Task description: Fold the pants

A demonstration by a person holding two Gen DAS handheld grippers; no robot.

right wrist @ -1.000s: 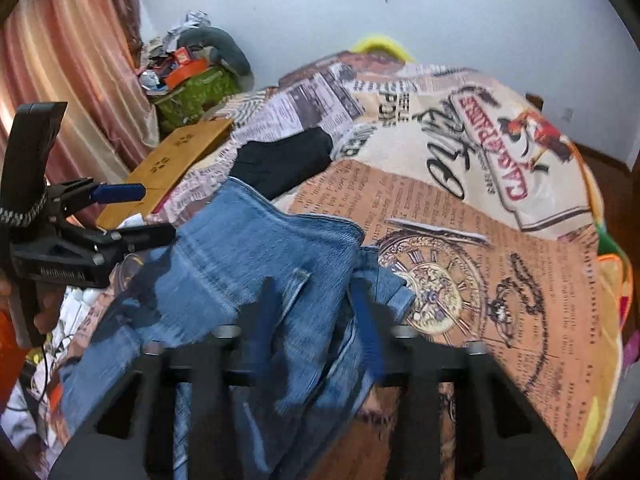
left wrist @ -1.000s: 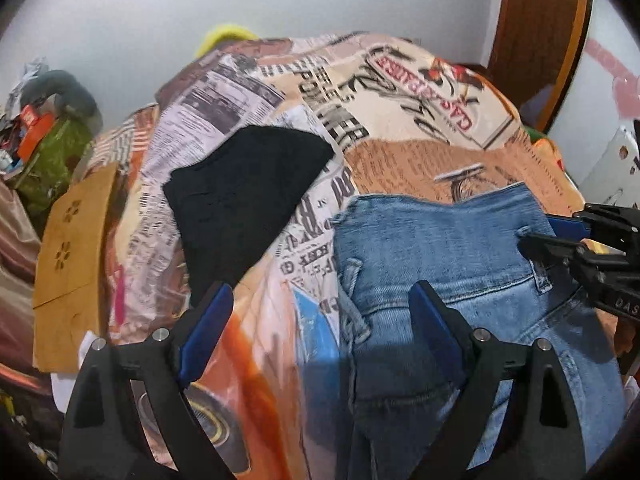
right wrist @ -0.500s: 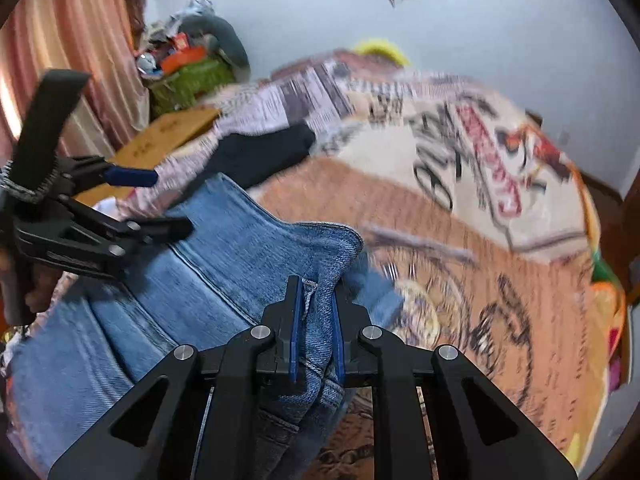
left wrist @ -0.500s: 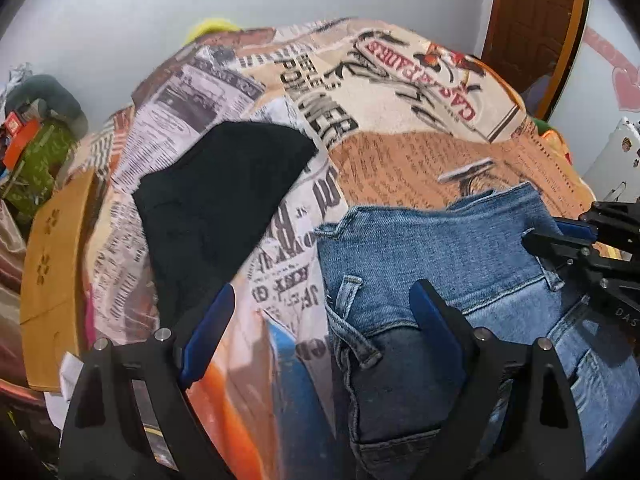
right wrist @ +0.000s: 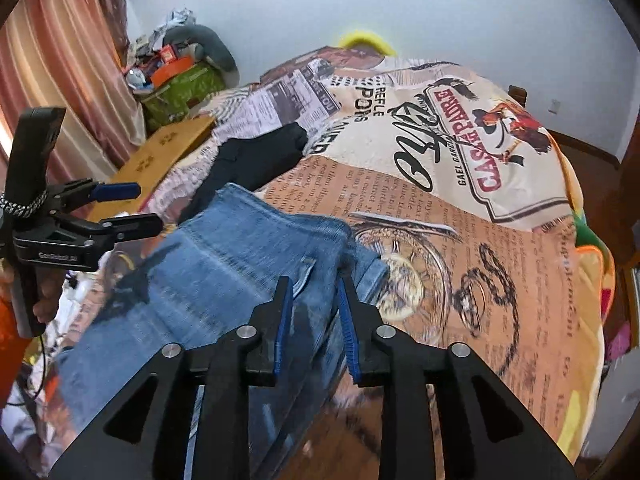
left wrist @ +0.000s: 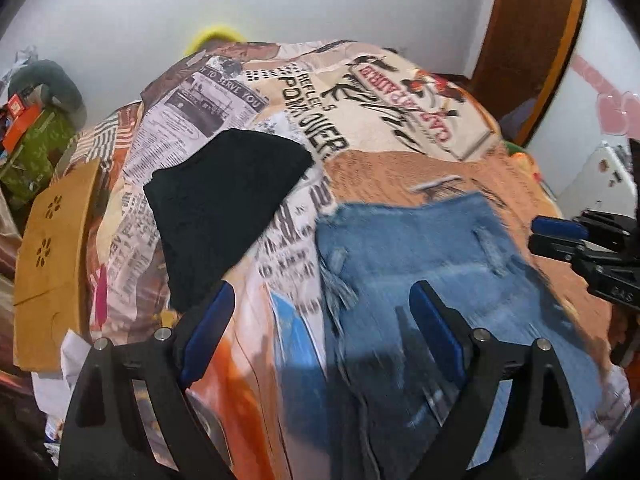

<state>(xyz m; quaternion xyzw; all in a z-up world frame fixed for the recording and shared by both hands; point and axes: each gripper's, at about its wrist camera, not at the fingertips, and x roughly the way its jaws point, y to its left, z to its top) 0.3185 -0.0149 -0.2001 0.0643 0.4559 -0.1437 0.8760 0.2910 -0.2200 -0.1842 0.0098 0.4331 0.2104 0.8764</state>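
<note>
While the bed [left wrist: 400, 132] filled most of both views under its newsprint-patterned cover, the jeans [right wrist: 224, 264] lay across its near side, waistband toward the far wall and legs trailing back toward the cameras. In the right wrist view the denim was folded over itself, with a thick bunched edge on its right side. A black garment [left wrist: 224, 208] lay flat on the cover just beyond and to the left of the jeans; whether the two touched I could not tell. A tan board [left wrist: 52, 256] with flower cut-outs stood against the bed's left edge, and beyond it sat a green bag [right wrist: 180, 92] heaped with clutter by the striped curtain [right wrist: 68, 64].

The left gripper [left wrist: 320, 320] hung with its jaws spread wide over the left part of the jeans, one blue pad above the cover, the other above denim, nothing between them pressed. The right gripper [right wrist: 314, 300] sat at the bunched right edge; its jaws were opening, a narrow gap showing, with the denim fold between the pads but no longer squeezed. A hand [right wrist: 44, 304] gripped the left gripper's handle.
</note>
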